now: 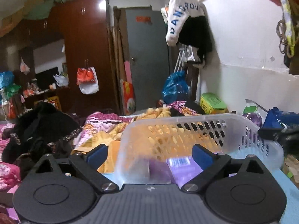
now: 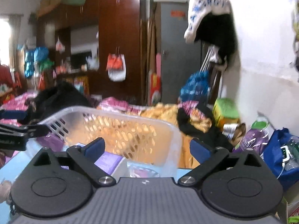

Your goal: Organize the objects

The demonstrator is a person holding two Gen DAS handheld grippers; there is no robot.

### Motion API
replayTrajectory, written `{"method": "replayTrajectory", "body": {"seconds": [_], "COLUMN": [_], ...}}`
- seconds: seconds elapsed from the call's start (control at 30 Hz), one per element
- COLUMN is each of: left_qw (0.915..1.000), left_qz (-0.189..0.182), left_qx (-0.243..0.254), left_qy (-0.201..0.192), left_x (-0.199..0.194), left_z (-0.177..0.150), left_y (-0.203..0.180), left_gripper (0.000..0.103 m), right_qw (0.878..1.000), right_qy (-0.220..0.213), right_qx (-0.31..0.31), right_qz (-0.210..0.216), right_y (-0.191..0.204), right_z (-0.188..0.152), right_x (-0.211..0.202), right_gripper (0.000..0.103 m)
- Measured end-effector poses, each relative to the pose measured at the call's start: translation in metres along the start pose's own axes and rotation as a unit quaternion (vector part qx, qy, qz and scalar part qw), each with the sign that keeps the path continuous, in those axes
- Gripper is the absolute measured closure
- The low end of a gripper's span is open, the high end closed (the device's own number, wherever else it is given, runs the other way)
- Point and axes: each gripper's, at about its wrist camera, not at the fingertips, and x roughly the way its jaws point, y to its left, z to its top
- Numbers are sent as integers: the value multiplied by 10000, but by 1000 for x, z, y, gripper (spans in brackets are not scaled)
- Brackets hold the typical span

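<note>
The left gripper (image 1: pixel 149 154) has its jaws wide open — the near left corner of the translucent basket (image 1: pixel 196 128) sits between them, not pinched. The right gripper (image 2: pixel 147 148) is equally wide open around the basket's right corner; purple packets (image 2: pixel 110 161) lie inside the basket.

Both grippers: black linkages, blue pads (image 1: pixel 97 154), silver screws (image 2: pixel 104 179), ribbed grey bodies.

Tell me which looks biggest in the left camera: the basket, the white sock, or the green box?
1. Basket, though it sits closest to the camera, which inflates it.
2. White sock, hanging high on the wall.
3. Green box, far back, so its real size is unsure.
</note>
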Motion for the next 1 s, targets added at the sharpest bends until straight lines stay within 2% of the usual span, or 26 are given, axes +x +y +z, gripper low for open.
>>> {"method": "replayTrajectory", "body": {"seconds": [0.13, 0.2, 0.33, 0.4, 0.43, 0.53, 0.57, 0.6, 0.67, 0.77, 0.9, 0.93, 0.97, 1.0], "left_qw": [9991, 9982, 9973, 9975, 9975, 9970, 9968, 9966, 9958, 9955, 9948, 9946, 9947, 9947], "left_qz": [-294, -360, -340, -408, -452, -633, -670, -722, -828, -862, -938, -957, -954, -947], "left_qx": [37, 43, 33, 52, 74, 214, 247, 247, 188, 155, 188, 201, 220, 256], "left_qy": [-296, -487, -655, -580, -543, -378, -347, -313, -330, -352, -349, -346, -328, -293], "left_x": [-47, -72, -102, -104, -104, -94, -93, -88, -85, -85, -86, -85, -84, -82], "left_z": [-32, -53, -94, -109, -115, -129, -134, -135, -139, -143, -146, -146, -147, -147], "left_y": [10, 17, 28, 34, 36, 44, 46, 49, 55, 58, 59, 59, 58, 57], "left_gripper": [5, 5, 5, 5, 6, 12, 13, 17, 20, 21, 27, 32, 35, 43], "right_qw": [9965, 9912, 9811, 9763, 9749, 9734, 9730, 9729, 9742, 9774, 9784, 9786, 9780, 9784], "right_qy": [-238, -164, 101, 242, 314, 566, 623, 613, 561, 693, 817, 815, 809, 805], "right_qx": [647, 936, 919, 805, 777, 643, 635, 636, 612, 456, 369, 337, 277, 184], "right_qz": [470, 923, 1698, 1995, 2061, 2124, 2130, 2139, 2100, 1944, 1860, 1858, 1902, 1897], "right_y": [-7, 4, 51, 76, 86, 112, 116, 119, 125, 137, 145, 147, 148, 150], "right_z": [-40, -72, -124, -138, -142, -149, -151, -150, -148, -144, -138, -139, -140, -141], "right_x": [-41, -56, -60, -53, -48, -27, -22, -20, -18, -9, -1, -2, -3, -5], "right_gripper": [0, 0, 0, 0, 4, 15, 26, 29, 28, 28, 29, 36, 48, 50]}}
